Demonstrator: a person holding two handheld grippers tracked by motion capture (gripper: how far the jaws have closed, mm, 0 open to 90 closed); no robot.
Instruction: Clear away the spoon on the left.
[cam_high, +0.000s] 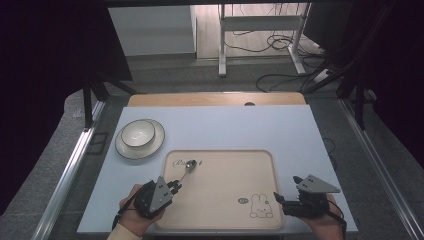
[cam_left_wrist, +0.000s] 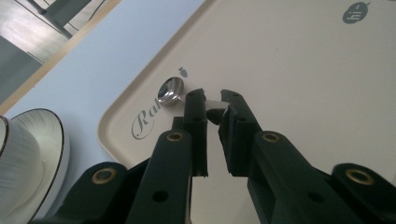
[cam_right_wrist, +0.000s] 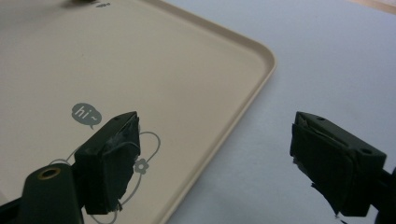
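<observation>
While left gripper (cam_left_wrist: 214, 103) pinches spoon (cam_left_wrist: 170, 90) by handle, jaws hide most of handle; bowl of spoon shows just ahead-left of tips, resting on tray (cam_left_wrist: 299, 70). Right gripper (cam_right_wrist: 215, 154) spread wide, holding nothing, straddling tray rim; printed bunny partly covered by its near jaw.

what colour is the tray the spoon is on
Pale beige tray, with a grey rabbit drawing; the high view shows it best.
</observation>
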